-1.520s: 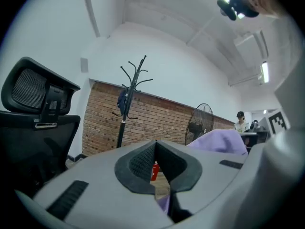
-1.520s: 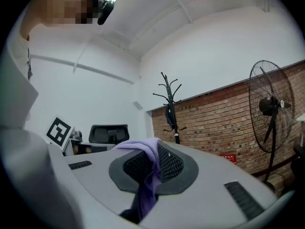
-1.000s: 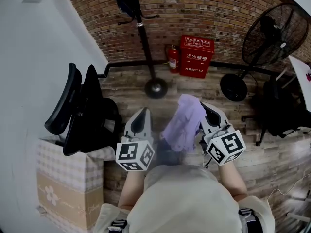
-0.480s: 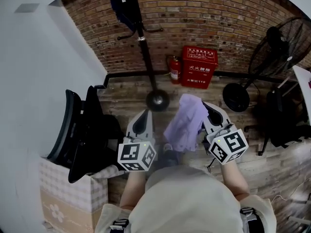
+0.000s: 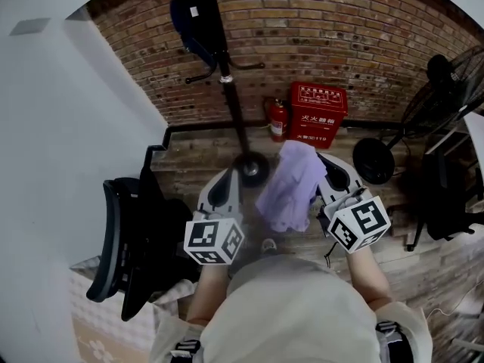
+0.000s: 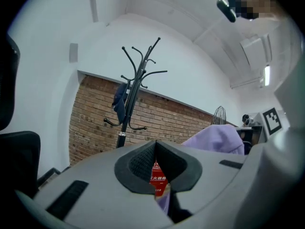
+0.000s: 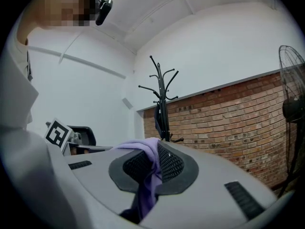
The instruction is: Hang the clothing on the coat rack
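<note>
Right gripper: the right gripper (image 5: 327, 166) is held out ahead of the person's torso, its jaws clamped on a soft lilac garment (image 5: 291, 181) that drapes over the pads and hangs down between them.
Left gripper: the left gripper (image 5: 225, 178) sits level beside it, jaws pressed together on nothing (only a sliver of the background shows through the slit).
Arms: both forearms reach forward, marker cubes nearest the body and jaws aimed at the brick wall (image 5: 363, 36).
Lilac garment: bunched between the two grippers, off the floor, well apart from the rack.
Coat rack: a tall black metal coat rack (image 5: 227, 74) stands against the wall, a dark navy garment (image 5: 189, 23) on one hook.
Surroundings: a red fire-equipment box (image 5: 318, 112) to its right; a black office chair (image 5: 125, 248) at the left.
</note>
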Tool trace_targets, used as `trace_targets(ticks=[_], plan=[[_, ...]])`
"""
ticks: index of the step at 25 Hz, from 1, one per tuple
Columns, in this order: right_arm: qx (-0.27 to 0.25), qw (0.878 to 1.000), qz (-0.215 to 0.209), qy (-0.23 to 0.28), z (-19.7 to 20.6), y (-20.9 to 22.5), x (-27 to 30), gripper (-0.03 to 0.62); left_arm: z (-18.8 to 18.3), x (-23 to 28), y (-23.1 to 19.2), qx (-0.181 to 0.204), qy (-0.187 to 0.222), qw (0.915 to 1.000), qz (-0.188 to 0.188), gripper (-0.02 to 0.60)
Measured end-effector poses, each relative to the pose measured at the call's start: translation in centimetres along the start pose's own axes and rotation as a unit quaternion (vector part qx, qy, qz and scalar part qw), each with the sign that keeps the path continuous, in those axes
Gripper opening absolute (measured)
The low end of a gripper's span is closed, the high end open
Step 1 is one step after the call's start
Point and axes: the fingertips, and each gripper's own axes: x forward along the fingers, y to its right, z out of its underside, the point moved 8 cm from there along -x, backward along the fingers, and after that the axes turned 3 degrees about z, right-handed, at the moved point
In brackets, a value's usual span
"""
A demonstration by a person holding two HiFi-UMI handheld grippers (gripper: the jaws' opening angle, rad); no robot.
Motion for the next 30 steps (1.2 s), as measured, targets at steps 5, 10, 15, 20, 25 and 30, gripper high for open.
trace_targets(ticks=[5,10,15,20,25,30], plan=[[-0.006,1.0,0.007,0.003,-0.4,1.0,4.0,0.014,-1.4,3.1,-2.8,0.013,0.001,0.9999,0.003,0.005],[-0.005,1.0,0.021,0.007,-0.4,2.1,7.3,0.014,-2.0,5.4,-5.8,0.013,0.0,0.9999,0.007,0.005],[-0.012,1.0,0.023,0.005,-0.5,2.8,10.0,0.014,-2.0,7.1,-7.5,0.006,-0.002,0.9999,0.009,0.005],[-0.017,1.0,0.018,0.004,-0.9,3.6,12.6,0.014,-2.3,8.5,-8.5,0.005,-0.005,0.9999,0.008,0.005],[-0.027,1.0,0.003,0.01,-1.7,4.9,14.8,0.014,-2.3,9.7,-9.0,0.006,-0.005,1.0,-0.003,0.005],[-0.037,0.999,-0.028,0.024,-2.9,6.8,17.5,0.014,-2.4,11.6,-9.5,0.005,0.007,0.9994,-0.033,0.005]])
